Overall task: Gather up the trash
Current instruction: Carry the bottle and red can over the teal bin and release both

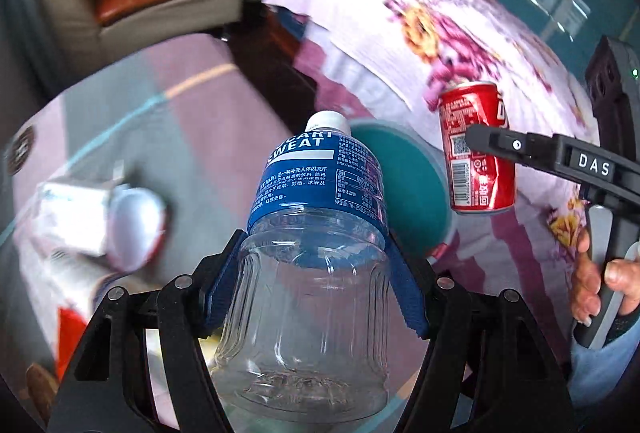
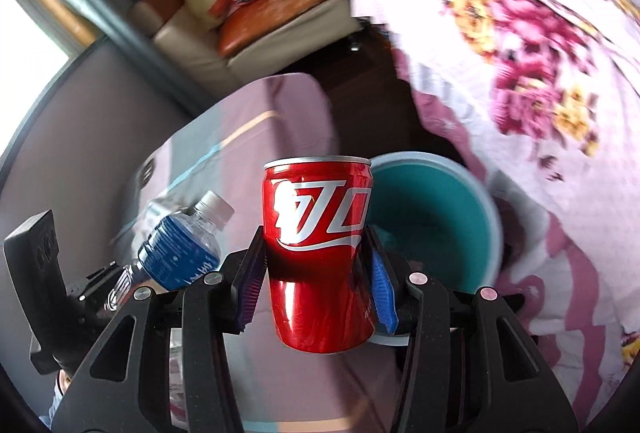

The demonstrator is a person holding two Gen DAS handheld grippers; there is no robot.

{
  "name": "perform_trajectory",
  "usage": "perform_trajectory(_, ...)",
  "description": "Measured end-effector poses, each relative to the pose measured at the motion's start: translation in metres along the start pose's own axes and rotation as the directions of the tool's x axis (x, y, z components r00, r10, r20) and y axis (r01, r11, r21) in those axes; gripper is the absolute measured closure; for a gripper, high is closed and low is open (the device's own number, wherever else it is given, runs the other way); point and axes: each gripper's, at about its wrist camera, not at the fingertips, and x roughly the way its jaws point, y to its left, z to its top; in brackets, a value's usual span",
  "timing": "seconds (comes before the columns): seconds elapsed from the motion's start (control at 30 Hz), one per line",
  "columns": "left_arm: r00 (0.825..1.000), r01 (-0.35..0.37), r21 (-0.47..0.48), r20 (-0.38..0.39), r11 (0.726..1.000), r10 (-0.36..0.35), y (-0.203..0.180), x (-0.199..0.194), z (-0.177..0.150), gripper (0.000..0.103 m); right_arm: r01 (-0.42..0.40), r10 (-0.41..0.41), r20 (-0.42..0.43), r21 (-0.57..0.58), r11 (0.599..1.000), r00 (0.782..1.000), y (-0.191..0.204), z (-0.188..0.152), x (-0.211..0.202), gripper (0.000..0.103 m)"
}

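My left gripper (image 1: 316, 285) is shut on a clear plastic bottle (image 1: 312, 273) with a blue label and white cap, held upright in the air. My right gripper (image 2: 318, 273) is shut on a dented red soda can (image 2: 320, 253), also held upright. Each shows in the other view: the can (image 1: 476, 149) to the right of the bottle, the bottle (image 2: 180, 249) to the left of the can. A teal bin (image 2: 436, 217) with a pale rim stands just behind both, and shows in the left wrist view (image 1: 404, 185).
A floral quilt (image 2: 520, 73) lies heaped at the right, over the bin's far side. A pink-and-grey bed sheet (image 1: 160, 121) spreads below. White crumpled packaging (image 1: 100, 225) lies at the left. A cream armchair (image 2: 260, 25) with cushions stands at the back.
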Motion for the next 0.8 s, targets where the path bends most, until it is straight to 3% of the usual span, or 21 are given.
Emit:
perform_trajectory(0.3, 0.994, 0.037, 0.083, -0.101, 0.996, -0.028, -0.053, 0.056, 0.013, 0.034, 0.041, -0.042, 0.014, 0.088, 0.995, 0.999, -0.059, -0.003, -0.002, 0.058)
perform_trajectory(0.7, 0.989, 0.041, 0.115, -0.144, 0.992, -0.024, -0.074, 0.083, 0.017, 0.033, 0.047, -0.046, -0.012, 0.116, 0.992, 0.999, -0.081, -0.003, 0.011, 0.058)
perform_trajectory(0.8, 0.99, 0.045, 0.108, -0.138, 0.993, -0.029, -0.074, 0.082, 0.019, 0.019, 0.048, -0.046, -0.019, 0.113, 0.992, 0.999, -0.08, -0.003, 0.014, 0.058)
